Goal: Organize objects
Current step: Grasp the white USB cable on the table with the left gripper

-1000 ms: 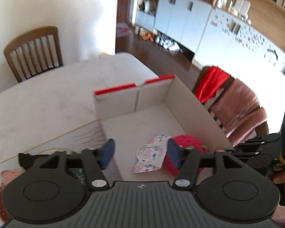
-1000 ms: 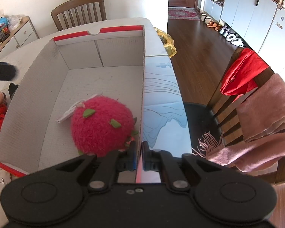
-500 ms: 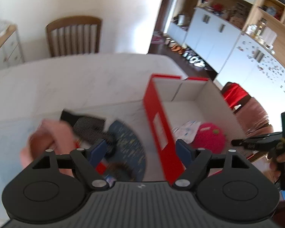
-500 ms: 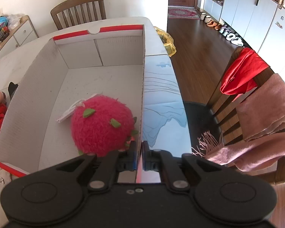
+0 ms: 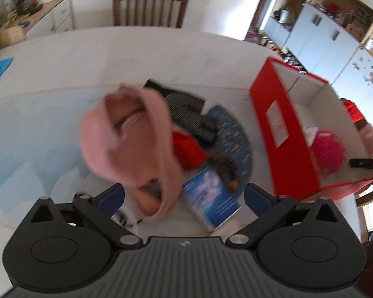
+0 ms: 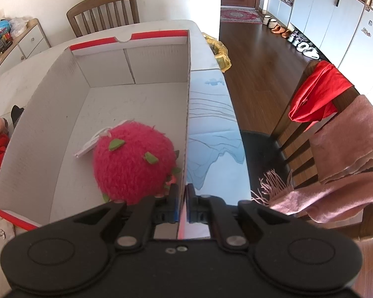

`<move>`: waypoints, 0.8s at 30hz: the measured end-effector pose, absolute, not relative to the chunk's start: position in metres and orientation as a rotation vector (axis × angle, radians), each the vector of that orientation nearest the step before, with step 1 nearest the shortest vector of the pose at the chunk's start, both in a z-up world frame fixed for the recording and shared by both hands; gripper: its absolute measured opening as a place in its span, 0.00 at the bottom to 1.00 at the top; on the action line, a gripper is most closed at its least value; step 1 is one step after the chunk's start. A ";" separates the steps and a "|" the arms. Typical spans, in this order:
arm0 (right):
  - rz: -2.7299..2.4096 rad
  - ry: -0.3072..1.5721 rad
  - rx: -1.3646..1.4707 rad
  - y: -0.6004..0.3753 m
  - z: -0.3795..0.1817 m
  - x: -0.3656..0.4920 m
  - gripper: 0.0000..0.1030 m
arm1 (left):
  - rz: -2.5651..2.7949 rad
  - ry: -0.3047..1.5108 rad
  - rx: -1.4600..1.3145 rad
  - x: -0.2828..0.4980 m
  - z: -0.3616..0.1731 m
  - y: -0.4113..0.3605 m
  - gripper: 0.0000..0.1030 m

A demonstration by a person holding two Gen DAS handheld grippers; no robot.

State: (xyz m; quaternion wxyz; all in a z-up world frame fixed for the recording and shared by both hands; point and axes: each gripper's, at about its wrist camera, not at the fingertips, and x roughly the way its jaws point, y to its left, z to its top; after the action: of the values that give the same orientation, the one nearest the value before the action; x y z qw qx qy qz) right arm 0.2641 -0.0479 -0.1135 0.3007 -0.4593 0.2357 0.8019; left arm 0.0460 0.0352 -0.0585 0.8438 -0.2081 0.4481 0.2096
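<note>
A red cardboard box (image 5: 281,129) with a white inside stands on the table; it also shows in the right wrist view (image 6: 47,134). Inside lie a pink fuzzy ball (image 6: 133,166) and a white packet (image 6: 92,142). My right gripper (image 6: 182,204) is shut on the box's right wall near its front corner. My left gripper (image 5: 184,197) is wide open and empty above a pile left of the box: a pink cloth (image 5: 134,136), a black dotted cloth (image 5: 191,116), a red item (image 5: 189,146), a blue booklet (image 5: 211,198) and a dark blue round mat (image 5: 233,139).
A wooden chair (image 5: 149,7) stands behind the table. Another chair (image 6: 335,134) draped with red and pink cloth stands to the right of the table. A cabinet (image 5: 29,19) with clutter is at the far left. White cupboards (image 6: 323,12) line the far wall.
My left gripper has swung left from above the box's inside to above the pile beside the box and has opened wider. My right gripper has kept its hold on the box wall.
</note>
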 end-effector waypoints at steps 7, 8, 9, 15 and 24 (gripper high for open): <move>2.136 0.614 -1.243 -0.049 -0.116 0.263 0.05 | 0.542 1.010 -0.475 0.012 -0.091 0.041 1.00; 2.135 0.614 -1.246 -0.049 -0.116 0.263 0.05 | 0.551 1.017 -0.487 0.009 -0.095 0.042 1.00; 2.137 0.613 -1.250 -0.049 -0.116 0.263 0.05 | 0.554 1.021 -0.491 0.007 -0.098 0.043 1.00; 2.147 0.602 -1.262 -0.050 -0.116 0.263 0.05 | 0.559 1.084 -0.404 -0.003 -0.121 0.038 1.00; 2.156 0.595 -1.276 -0.050 -0.116 0.262 0.05 | 0.589 1.115 -0.320 0.001 -0.133 0.038 0.72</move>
State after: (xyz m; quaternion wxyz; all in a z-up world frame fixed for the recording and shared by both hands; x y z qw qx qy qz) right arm 0.2623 -0.0504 -0.1160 0.2795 -0.4756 0.2217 0.8041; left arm 0.0007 0.0382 -0.1334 0.7958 -0.1488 0.5190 0.2741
